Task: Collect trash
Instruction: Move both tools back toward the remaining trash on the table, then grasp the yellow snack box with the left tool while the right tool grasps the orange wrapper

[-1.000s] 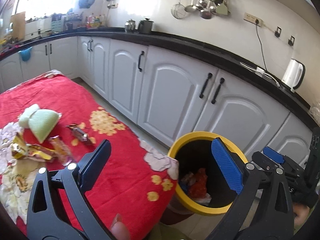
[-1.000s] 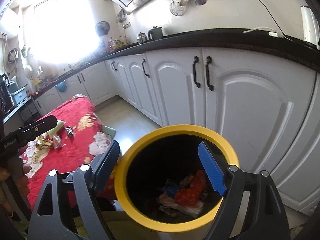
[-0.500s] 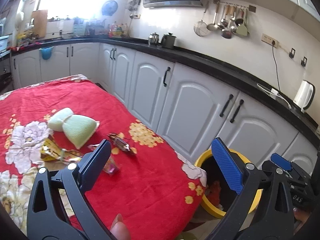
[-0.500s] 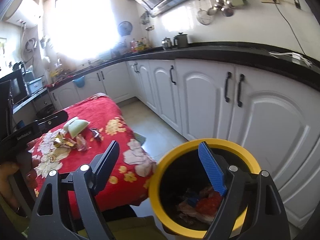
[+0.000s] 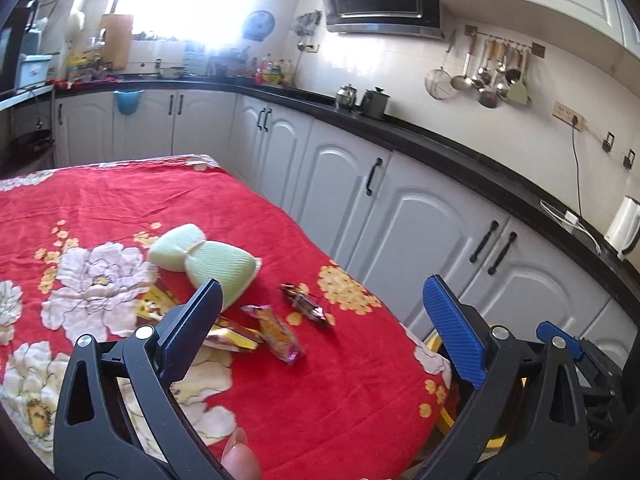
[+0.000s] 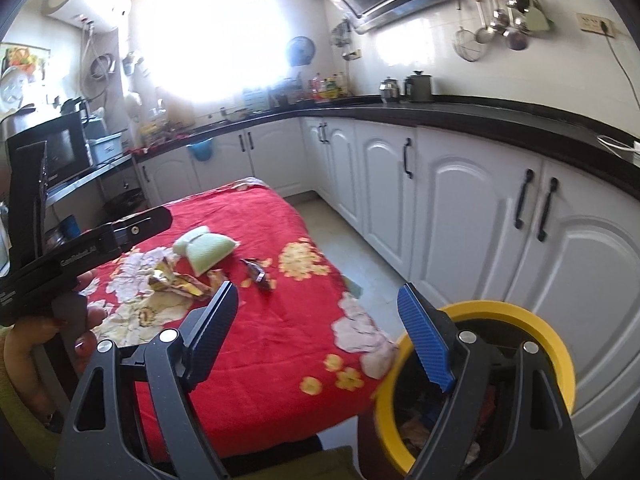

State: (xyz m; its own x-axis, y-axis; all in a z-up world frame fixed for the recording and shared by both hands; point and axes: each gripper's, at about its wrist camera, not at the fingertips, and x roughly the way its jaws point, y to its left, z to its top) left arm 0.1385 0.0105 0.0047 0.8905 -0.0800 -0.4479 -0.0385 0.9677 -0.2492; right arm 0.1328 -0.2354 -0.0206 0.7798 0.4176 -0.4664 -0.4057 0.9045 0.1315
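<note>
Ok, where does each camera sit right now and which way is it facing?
Left wrist: on the left gripper, facing wrappers on the red table; a fingertip shows below.
Right wrist: on the right gripper, between table and yellow bin; the left hand shows.
Both share the green sponge, wrappers, cabinets.

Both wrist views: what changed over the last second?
Both open grippers swung away from the yellow-rimmed bin toward the red tablecloth; the bin slid to the frame edges. Nothing grasped or released. The wrappers and green pouch lie where they were.
</note>
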